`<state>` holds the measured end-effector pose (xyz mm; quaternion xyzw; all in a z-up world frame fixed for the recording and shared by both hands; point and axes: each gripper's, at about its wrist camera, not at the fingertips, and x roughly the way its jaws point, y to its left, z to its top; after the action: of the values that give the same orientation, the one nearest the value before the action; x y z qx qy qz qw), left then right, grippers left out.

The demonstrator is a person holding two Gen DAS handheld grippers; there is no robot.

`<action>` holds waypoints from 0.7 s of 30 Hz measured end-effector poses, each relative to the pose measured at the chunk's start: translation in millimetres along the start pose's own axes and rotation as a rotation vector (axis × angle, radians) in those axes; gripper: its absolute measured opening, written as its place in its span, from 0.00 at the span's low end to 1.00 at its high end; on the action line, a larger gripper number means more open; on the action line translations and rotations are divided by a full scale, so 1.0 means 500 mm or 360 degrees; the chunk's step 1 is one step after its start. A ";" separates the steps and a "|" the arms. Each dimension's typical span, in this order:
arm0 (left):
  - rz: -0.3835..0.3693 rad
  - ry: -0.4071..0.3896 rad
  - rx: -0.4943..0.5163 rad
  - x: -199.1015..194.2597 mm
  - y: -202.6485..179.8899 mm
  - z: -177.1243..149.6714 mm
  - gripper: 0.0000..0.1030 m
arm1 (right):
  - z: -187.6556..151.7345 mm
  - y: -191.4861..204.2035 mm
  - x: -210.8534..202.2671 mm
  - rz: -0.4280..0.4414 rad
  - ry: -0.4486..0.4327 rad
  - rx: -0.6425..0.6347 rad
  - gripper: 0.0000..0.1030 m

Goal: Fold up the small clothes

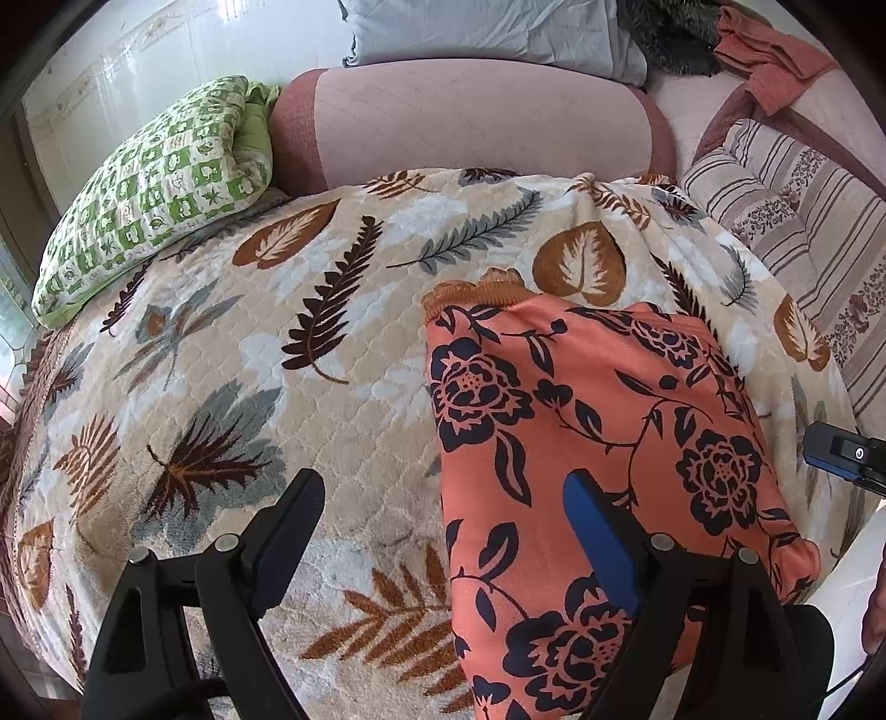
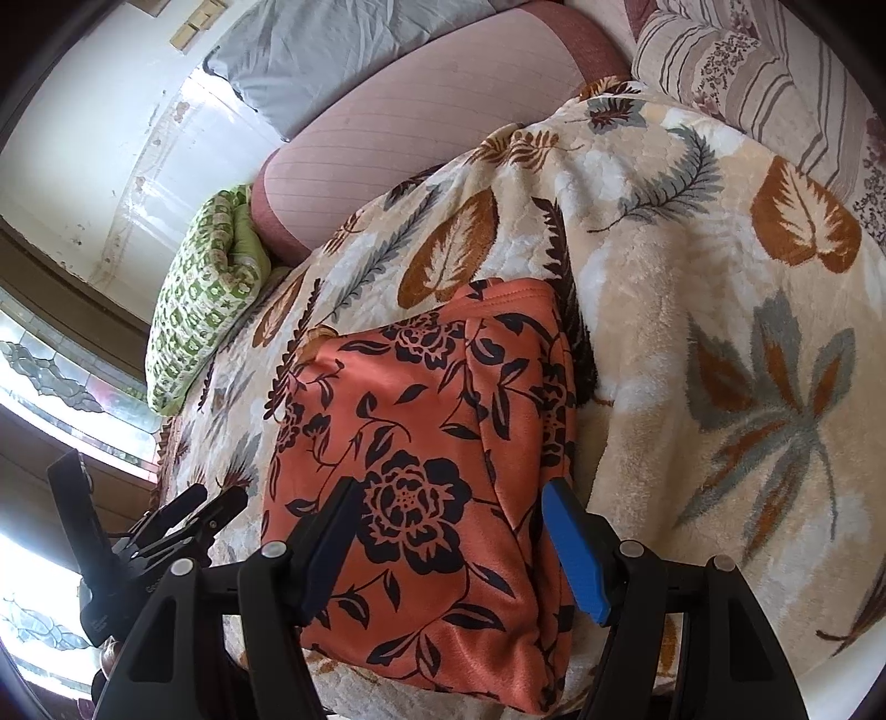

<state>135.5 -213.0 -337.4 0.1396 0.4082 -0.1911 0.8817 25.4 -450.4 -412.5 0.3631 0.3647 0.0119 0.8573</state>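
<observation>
An orange garment with dark flower print lies folded into a rough rectangle on the leaf-patterned blanket. My left gripper is open at the garment's left edge, its blue-padded finger over the cloth and the other over bare blanket. In the right wrist view the same garment fills the middle. My right gripper stands open over its near half, with both fingers above the cloth and nothing pinched. The left gripper shows at the far left of that view.
At the blanket's far left lies a green checked pillow. Behind the blanket are a pink bolster and a grey pillow. A striped floral quilt lies to the right, and an orange cloth at the back right.
</observation>
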 end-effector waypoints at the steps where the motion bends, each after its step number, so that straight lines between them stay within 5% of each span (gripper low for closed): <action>1: 0.0001 -0.0002 0.0002 0.000 -0.001 0.000 0.86 | 0.000 0.001 0.000 -0.0001 0.0000 -0.0003 0.69; 21: -0.0005 0.0007 0.0013 0.007 -0.012 0.000 0.86 | 0.006 -0.003 -0.006 -0.0017 -0.0002 -0.0012 0.69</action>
<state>134.8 -218.8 -340.6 0.1430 0.4095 -0.1938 0.8799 24.6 -454.2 -410.1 0.3578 0.3659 0.0085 0.8591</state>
